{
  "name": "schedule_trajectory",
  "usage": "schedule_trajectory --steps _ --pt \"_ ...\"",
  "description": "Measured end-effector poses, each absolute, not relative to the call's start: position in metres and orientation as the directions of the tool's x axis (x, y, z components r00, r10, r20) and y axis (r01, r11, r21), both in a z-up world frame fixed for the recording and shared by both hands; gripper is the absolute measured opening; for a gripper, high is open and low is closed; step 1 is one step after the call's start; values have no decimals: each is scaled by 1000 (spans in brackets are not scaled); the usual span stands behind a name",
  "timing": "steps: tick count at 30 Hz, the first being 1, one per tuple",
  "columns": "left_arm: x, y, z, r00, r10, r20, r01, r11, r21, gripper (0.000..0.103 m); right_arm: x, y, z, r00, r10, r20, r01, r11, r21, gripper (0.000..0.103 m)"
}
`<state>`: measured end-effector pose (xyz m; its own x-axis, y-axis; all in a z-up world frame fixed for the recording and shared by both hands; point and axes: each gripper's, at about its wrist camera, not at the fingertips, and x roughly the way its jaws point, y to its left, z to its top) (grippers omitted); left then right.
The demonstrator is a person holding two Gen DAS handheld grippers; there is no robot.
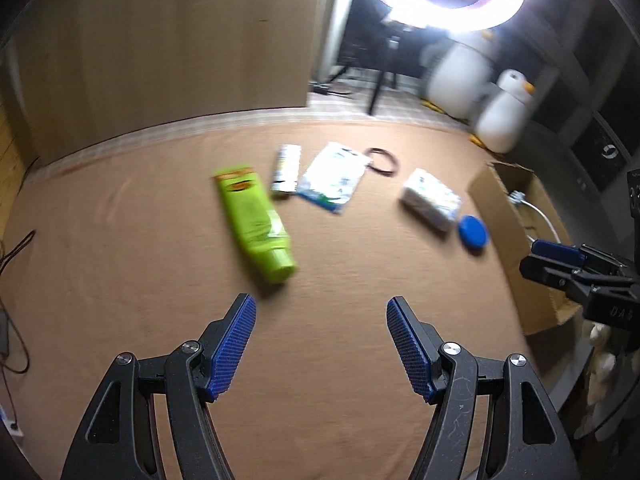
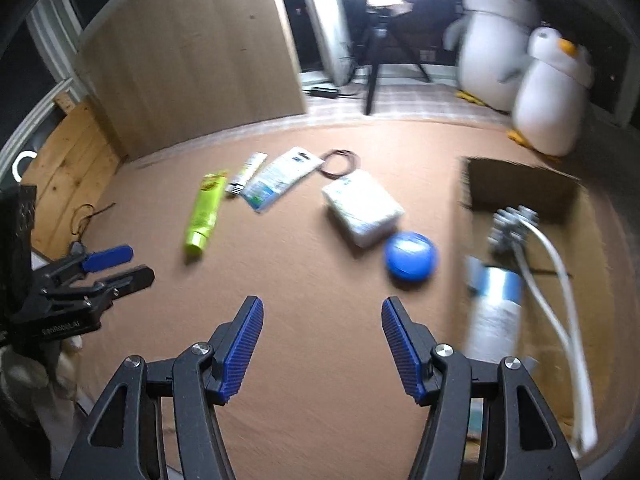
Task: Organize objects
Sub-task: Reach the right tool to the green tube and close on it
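So both my grippers are hovering over the brown cloth (image 1: 120, 220) with jaws spread and nothing between the pads. My left gripper (image 1: 321, 306) sits just short of the green tube (image 1: 256, 222), which lies cap-toward-me. Past it are a small white tube (image 1: 286, 170), a white pouch (image 1: 334, 178) and a dark ring of cord (image 1: 383, 161). My right gripper (image 2: 322, 306) points at bare cloth near the blue round tin (image 2: 410, 256), which is just beside the white tissue pack (image 2: 362, 208). The cardboard box (image 2: 520, 192) on the right holds a white can (image 2: 494, 316) and a white hose (image 2: 556, 280).
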<state>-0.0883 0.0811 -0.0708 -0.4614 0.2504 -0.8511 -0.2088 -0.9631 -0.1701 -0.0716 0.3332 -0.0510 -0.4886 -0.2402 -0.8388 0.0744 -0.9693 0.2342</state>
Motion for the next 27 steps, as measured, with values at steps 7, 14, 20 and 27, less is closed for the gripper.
schedule_trajectory --steps 7,14,20,27 --pt "-104 39 -81 -458 233 -858 -153 -971 -183 72 -123 288 -64 -425 -318 -848 118 -948 296 58" --pt "-127 20 -103 -415 303 -858 -116 -953 -281 72 -162 259 -85 -339 -397 -853 99 -917 387 58" --pt "-152 25 -125 -360 378 -853 -108 -925 -365 72 -193 232 -105 -281 -408 -869 99 -913 397 58" --pt "-172 42 -144 -314 407 -857 -149 -913 -379 71 -226 207 -130 -172 -461 -871 107 -887 448 58"
